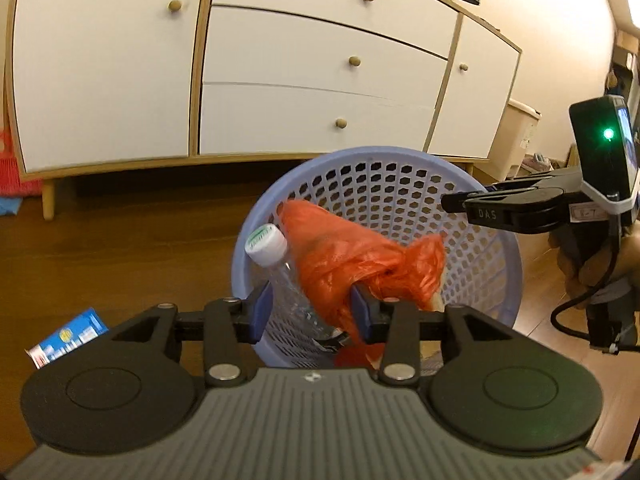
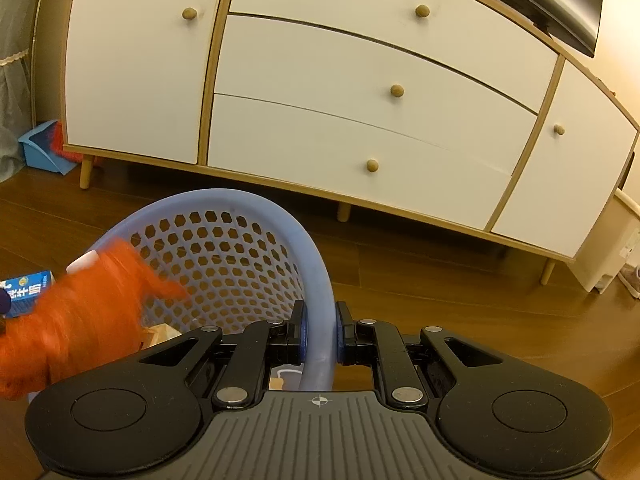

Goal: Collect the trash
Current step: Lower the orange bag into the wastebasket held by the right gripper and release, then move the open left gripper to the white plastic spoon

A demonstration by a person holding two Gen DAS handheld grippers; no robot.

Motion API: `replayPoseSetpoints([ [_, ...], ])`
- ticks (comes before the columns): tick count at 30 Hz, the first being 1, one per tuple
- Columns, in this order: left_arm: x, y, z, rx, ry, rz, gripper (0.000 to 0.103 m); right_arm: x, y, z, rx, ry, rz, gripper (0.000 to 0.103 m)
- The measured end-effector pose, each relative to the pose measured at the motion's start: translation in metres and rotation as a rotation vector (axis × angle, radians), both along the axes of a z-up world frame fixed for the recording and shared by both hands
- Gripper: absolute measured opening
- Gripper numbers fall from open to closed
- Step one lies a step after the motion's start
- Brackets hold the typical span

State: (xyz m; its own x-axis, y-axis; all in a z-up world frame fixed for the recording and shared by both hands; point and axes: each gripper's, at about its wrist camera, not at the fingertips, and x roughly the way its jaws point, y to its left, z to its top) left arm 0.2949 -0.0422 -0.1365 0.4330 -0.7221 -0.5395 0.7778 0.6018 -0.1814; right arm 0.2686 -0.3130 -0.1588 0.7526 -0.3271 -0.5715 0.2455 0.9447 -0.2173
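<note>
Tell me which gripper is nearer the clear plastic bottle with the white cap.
Left. The left gripper straddles the bottle inside the basket; the right gripper clamps the basket's rim opposite.

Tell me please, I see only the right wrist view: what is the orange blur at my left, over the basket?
Observer: It is an orange plastic bag. It lies between the fingers of the left gripper, above the basket.
Operator: Is there only the bag?
Observer: No. A clear bottle with a white cap sits between the same fingers, beside the bag.
Operator: Does the left gripper hold them firmly?
Observer: I cannot tell. The jaws stand rather wide, with both things between them.
</note>
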Motion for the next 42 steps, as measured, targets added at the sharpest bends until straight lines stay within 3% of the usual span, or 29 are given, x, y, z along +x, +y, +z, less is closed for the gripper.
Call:
replayPoseSetpoints([
  [10, 0.016, 0.029, 0.005, -0.072, 0.067, 0.050, 0.037, 0.000, 0.002, -0.001, -0.003, 0.001, -0.009, 0.010],
  [24, 0.036, 0.088, -0.016, -0.001, 0.100, 0.198, 0.038, 0.000, 0.004, -0.001, -0.005, 0.003, -0.025, 0.010],
  [35, 0.059, 0.149, -0.051, 0.107, 0.121, 0.342, 0.038, -0.002, 0.010, -0.005, -0.015, 0.010, -0.044, 0.010],
  [42, 0.067, 0.173, -0.075, 0.156, 0.143, 0.378, 0.038, -0.003, 0.012, -0.003, -0.022, 0.012, -0.035, 0.010],
])
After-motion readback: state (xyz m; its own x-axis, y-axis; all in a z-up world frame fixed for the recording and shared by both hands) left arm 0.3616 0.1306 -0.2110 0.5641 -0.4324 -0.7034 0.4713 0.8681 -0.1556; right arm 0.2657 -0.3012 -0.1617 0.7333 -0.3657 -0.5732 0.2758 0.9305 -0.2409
